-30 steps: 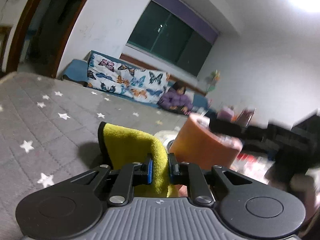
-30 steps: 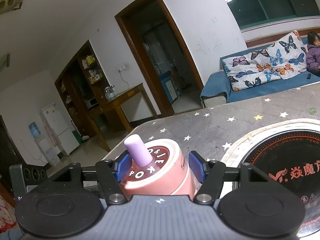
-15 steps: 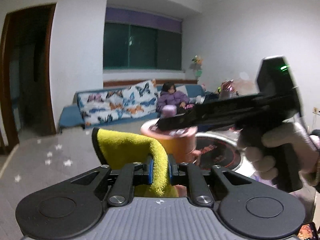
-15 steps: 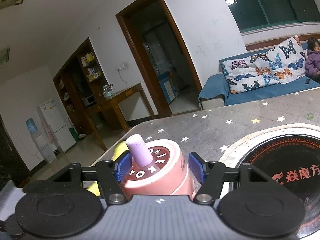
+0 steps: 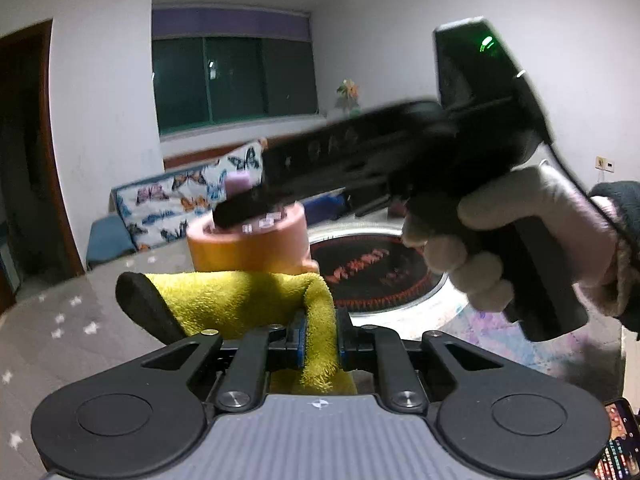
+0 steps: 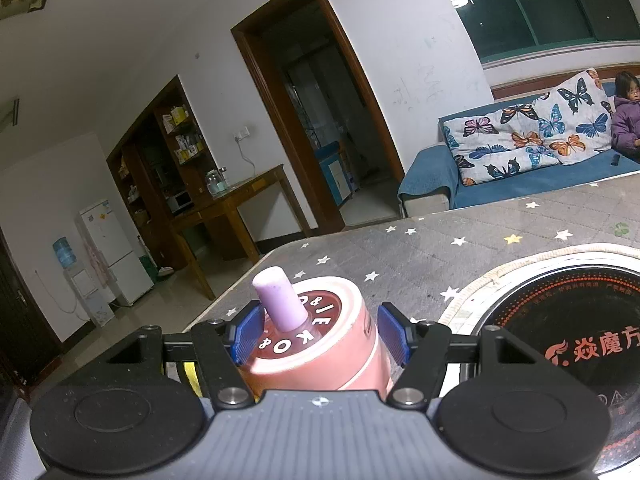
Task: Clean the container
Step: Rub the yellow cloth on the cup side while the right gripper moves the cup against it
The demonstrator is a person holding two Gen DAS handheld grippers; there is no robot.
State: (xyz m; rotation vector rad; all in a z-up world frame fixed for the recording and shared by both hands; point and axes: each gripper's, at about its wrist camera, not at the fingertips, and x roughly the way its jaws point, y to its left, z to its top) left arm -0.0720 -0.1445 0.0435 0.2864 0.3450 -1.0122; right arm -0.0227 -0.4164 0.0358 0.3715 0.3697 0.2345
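1. The table (image 6: 440, 248), under a grey star-print cover, carries the scene; a round black cooktop (image 6: 568, 344) is set into it just beside the work.
2. The pink container (image 6: 316, 344) sits between the pads of the right gripper (image 6: 320, 336), which clamp its sides at middling width. Its dark lid with white lettering and the lilac knob (image 6: 278, 300) point up, tilted slightly.
3. The left gripper (image 5: 319, 338) is pinched nearly shut on a yellow cloth (image 5: 240, 296); a fold of it stands out ahead of the jaws.
4. Change: a second ago the left view was rolled and looking across the table's bare cover; now it is level and faces the container from close in, with the cloth's edge just below the pink wall. The right gripper and container have not shifted. I judge wiping is about to begin, not yet under way.
5. Only the left view shows the gloved hand (image 5: 520, 236) gripping the right tool's handle, and the container's side. Only the right view shows the lid lettering.
6. Contact between cloth and container cannot be told.
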